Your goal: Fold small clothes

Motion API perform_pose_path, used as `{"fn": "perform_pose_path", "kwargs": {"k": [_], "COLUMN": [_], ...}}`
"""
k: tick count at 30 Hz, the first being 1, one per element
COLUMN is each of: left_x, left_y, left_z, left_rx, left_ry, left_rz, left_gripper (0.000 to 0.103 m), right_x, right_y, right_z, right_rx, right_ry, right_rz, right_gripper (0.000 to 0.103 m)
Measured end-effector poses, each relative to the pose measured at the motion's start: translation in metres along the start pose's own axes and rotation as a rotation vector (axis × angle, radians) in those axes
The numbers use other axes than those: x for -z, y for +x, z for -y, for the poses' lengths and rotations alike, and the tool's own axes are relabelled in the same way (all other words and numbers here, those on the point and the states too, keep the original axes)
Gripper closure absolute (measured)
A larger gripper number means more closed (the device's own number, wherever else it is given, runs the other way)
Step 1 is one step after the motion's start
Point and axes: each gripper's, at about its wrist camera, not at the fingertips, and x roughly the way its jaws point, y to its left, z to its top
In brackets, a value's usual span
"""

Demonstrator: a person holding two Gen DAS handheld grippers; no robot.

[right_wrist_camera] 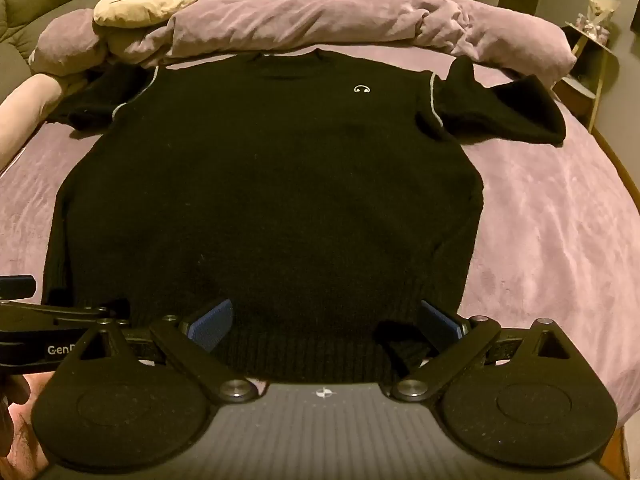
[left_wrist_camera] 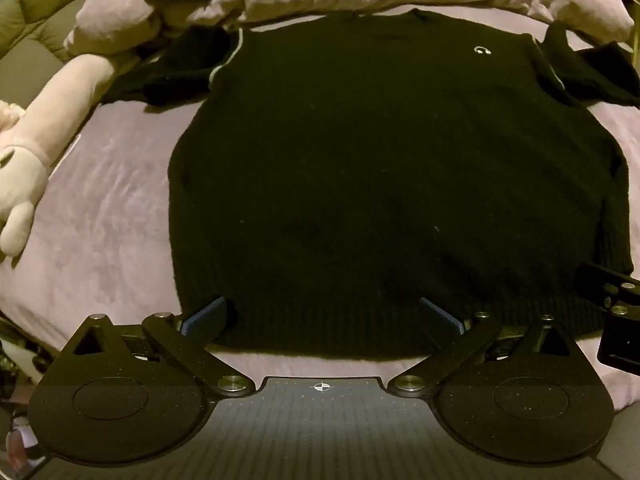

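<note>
In the left wrist view the left gripper (left_wrist_camera: 322,314) is seen with its blue-padded fingers (left_wrist_camera: 204,316) spread wide at the lower centre of the frame; nothing is pinched between them, and the ribbed hem of the black sweater (left_wrist_camera: 380,168) lies in the gap. Whether the pads rest on the knit cannot be told. In the right wrist view the right gripper (right_wrist_camera: 325,320) is likewise held fully apart over the same hem, gripping nothing, with a small fold of hem bunched just beside its right-hand pad (right_wrist_camera: 438,322).

The sweater is laid flat, front up, across the middle of both frames, neckline toward the top, a small white logo (right_wrist_camera: 362,89) on the chest. Its sleeves are crumpled at the upper left and upper right. Bare purple bedsheet (right_wrist_camera: 560,220) is left open on both sides of the garment and in a narrow strip below the hem.

A rumpled purple duvet (right_wrist_camera: 320,12) is heaped along the top edge, close behind the collar. A cream plush cushion (right_wrist_camera: 144,0) sits at the upper left. A pale plush toy (left_wrist_camera: 36,152) lies along the left edge of the left wrist view, well apart from the sweater body
</note>
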Motion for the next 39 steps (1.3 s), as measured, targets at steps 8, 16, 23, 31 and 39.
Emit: {"fn": "perform_pose_path", "kwargs": {"k": [8, 16, 23, 31, 39], "left_x": [0.0019, 0.0033, 0.0038, 0.0037, 0.0042], "left_y": [0.0019, 0.0019, 0.0023, 0.0035, 0.0039], "left_z": [0.0015, 0.0012, 0.0009, 0.0017, 0.0021], "left_rx": [0.004, 0.007, 0.014, 0.014, 0.017], "left_ry": [-0.001, -0.004, -0.003, -0.006, -0.007], "left_rz": [-0.002, -0.006, -0.012, -0.020, -0.023], "left_gripper": [0.000, 0.000, 0.000, 0.000, 0.000], "right_x": [0.0016, 0.0015, 0.0011, 0.0009, 0.0006], "right_y": [-0.0010, -0.0004, -0.0008, -0.0011, -0.0013], "right_z": [0.0004, 0.0003, 0.0002, 0.0008, 0.0009], "right_rx": [0.000, 0.000, 0.002, 0.000, -0.002], "right_ry": [0.005, 0.006, 0.013, 0.015, 0.017], "right_rz": [-0.002, -0.005, -0.007, -0.008, -0.010], "right_gripper": [0.004, 0.004, 0.004, 0.004, 0.004]}}
